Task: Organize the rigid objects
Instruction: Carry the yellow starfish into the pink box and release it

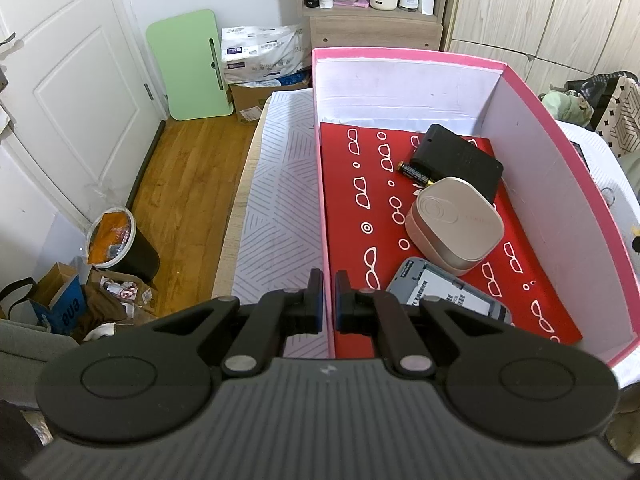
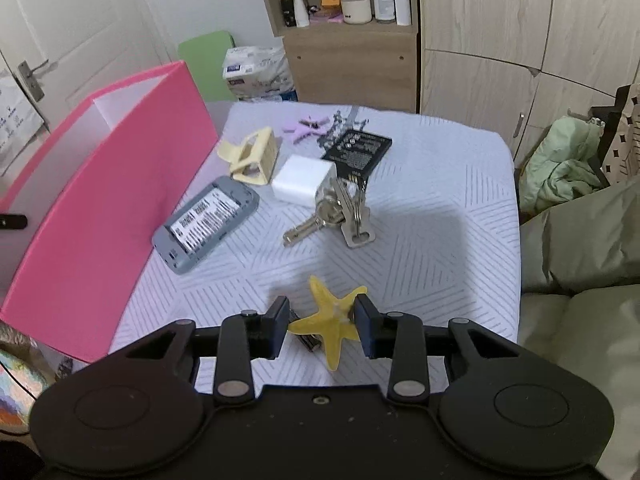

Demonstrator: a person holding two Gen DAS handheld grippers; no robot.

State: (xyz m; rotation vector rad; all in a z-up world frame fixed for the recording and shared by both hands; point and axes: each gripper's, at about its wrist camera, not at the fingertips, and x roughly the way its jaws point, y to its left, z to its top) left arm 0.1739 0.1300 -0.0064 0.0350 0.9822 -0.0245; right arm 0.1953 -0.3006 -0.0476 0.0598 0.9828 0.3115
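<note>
My left gripper (image 1: 329, 300) is shut on the left wall of the pink box (image 1: 324, 208). Inside the box lie a black case (image 1: 460, 160), a battery (image 1: 416, 173), a beige speaker (image 1: 454, 224) and a grey device (image 1: 448, 296) on a red liner. My right gripper (image 2: 322, 326) is closed on a yellow starfish clip (image 2: 332, 314) just above the table. Beyond it on the table lie keys (image 2: 340, 216), a white charger (image 2: 303, 180), a grey device (image 2: 208, 224), a yellow holder (image 2: 256, 156), a black battery pack (image 2: 358, 148) and a purple starfish clip (image 2: 306, 126).
The pink box (image 2: 120, 184) stands at the table's left. A wooden cabinet (image 2: 352, 64) and wardrobe stand behind. A bin (image 1: 120, 244) and bags sit on the floor at left. A sofa with green cloth (image 2: 568, 160) is at right.
</note>
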